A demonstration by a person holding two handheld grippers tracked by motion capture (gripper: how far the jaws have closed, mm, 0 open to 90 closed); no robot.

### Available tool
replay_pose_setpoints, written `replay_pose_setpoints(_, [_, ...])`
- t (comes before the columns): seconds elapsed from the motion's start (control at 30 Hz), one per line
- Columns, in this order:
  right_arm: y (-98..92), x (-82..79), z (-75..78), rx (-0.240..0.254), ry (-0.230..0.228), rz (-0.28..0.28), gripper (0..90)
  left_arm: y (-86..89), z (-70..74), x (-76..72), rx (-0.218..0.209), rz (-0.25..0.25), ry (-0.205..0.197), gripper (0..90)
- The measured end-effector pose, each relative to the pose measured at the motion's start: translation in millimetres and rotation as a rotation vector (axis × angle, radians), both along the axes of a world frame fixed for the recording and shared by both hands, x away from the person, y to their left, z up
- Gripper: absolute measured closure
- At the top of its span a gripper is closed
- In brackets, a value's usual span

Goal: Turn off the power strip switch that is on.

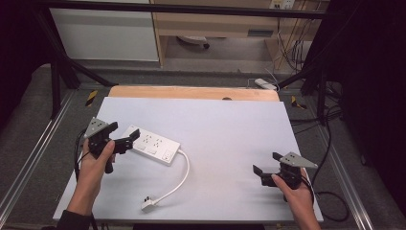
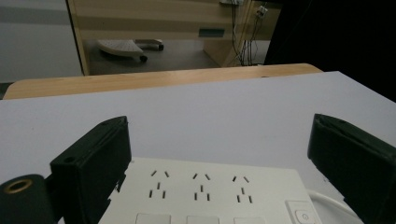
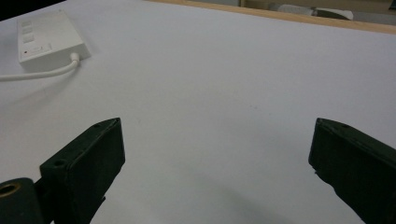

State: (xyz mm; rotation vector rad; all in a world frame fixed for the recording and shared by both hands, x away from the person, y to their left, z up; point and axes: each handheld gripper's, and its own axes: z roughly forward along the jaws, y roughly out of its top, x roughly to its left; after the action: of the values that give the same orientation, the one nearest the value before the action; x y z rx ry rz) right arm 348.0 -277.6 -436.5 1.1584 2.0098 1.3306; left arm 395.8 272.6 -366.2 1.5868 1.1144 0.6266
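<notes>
Left gripper [image 1: 123,133] held in left hand [image 1: 95,163] at bench's [image 1: 230,124] left side, jaws spread wide, straddling near end of white power strip [image 1: 152,144]; contact with strip not clear, nothing pinched. In left gripper view, power strip [image 2: 210,193] lay flat between the two black jaws, three socket groups facing up, row of switches below them, one button at right end. Strip rested on white bench surface left of centre, angled, long side running toward the right and nearer edge. White cable [image 1: 179,179] left strip's right end, curved toward front edge, ended in white plug [image 1: 148,205] lying on bench near front. Bare white surface across the middle. Wooden strip [image 1: 191,92] along far edge of bench. Right gripper [image 1: 268,164] held in right hand [image 1: 296,191] at bench's right front, well apart from strip, jaws spread wide, holding nothing, pointed left across bench. In right gripper view, power strip [image 3: 49,42] seen far off at upper left with cable [image 3: 37,73] trailing off left, bare bench between jaws. Black cable [image 1: 335,201] trailed from right gripper off bench's right edge.
</notes>
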Motion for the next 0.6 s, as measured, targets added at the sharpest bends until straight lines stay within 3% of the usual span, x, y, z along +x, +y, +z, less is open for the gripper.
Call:
replay_pose_setpoints(0.13, [0.7, 0.5, -0.8, -0.004, 0.007, 0.001, 4.0, 0.8, 7.4, -8.5, 0.001, -0.012, -0.010, 6.8])
replay_pose_setpoints(0.23, [0.7, 0.6, -0.7, -0.004, 0.004, 0.002, 4.0, 2.9, 15.4, -14.9, -0.027, -0.013, -0.011, 6.8])
replay_pose_setpoints(0.6, [1.3, 0.2, -0.6, -0.005, 0.001, 0.004, 4.0, 5.7, 42.9, -40.7, -0.015, -0.027, -0.053, 6.3])
